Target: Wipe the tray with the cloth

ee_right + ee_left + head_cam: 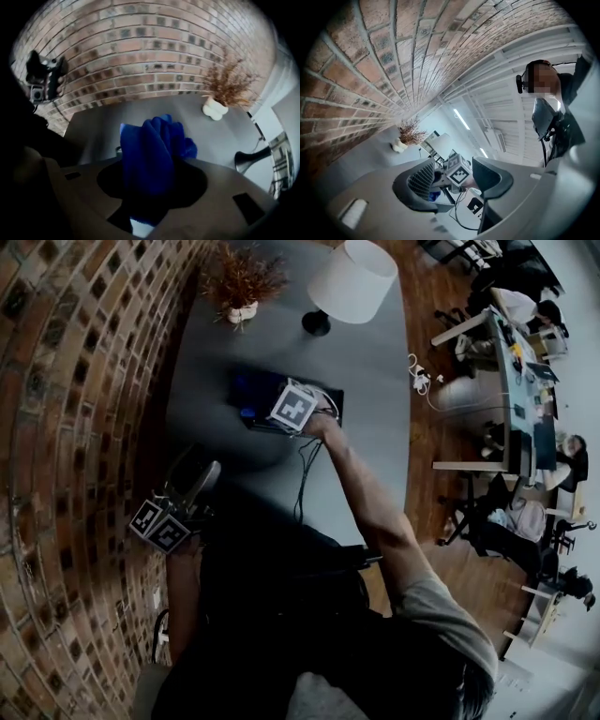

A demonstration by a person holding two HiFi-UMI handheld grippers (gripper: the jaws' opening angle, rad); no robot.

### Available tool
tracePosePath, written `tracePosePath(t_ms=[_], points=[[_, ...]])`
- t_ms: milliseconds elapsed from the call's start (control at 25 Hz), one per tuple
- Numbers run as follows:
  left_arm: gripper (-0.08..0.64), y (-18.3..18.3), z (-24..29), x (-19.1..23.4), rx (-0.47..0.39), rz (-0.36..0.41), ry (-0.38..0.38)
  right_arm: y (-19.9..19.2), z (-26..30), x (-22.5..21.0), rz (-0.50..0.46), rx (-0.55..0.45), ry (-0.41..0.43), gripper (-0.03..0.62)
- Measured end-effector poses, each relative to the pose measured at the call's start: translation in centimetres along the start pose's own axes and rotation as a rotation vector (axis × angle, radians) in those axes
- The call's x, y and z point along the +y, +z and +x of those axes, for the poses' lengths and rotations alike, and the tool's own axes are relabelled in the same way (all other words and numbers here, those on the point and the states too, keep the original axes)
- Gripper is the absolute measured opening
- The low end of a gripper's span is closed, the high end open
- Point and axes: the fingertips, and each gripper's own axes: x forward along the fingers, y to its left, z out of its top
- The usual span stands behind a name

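Between the jaws of the right tool (154,182), the blue cloth (152,145) sits pinched and bunched.

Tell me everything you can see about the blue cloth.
The cloth is deep blue and looks soft, like microfibre. It is bunched into thick folds, not spread flat. The right gripper is shut on it, and the folds stick out beyond the jaws. The head view shows it over the dark tray; whether it touches is unclear.

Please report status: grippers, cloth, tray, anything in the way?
Right gripper shut on blue cloth, at tray. Left gripper open, empty, near the body. Lamp and plant stand apart from tray.
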Motion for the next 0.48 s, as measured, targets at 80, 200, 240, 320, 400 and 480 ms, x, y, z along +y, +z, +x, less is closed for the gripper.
tracePosePath(t_ms=[80,200,240,320,400,480], points=[[0.247,-0.3,0.1,0.1,0.015,-0.001,0.0,-0.8,-0.3,4.7,-0.133,0.049,0.091,0.189],[0.247,-0.7,0.5,-0.2,0.037,0.007,-0.012,-1.7,-1.3,6.6,-0.215,0.082,0.132,0.19],[0.247,-0.8,0.6,-0.4,0.043,0.01,-0.016,-1.5,-1.8,4.4,-0.162,0.064,0.067,0.19],[0.247,-0.9,0.8,-0.7,0.05,0.014,-0.024,0.0,-2.9,-1.9,0.003,-0.026,-0.117,0.19],[0.247,-1.1,0.8,-1.0,0.054,0.015,-0.028,1.7,-3.4,-6.6,0.151,-0.119,-0.226,0.19],[0.247,-1.2,0.9,-1.4,0.054,0.014,-0.031,1.8,-1.7,-7.3,0.221,-0.12,-0.198,0.19]])
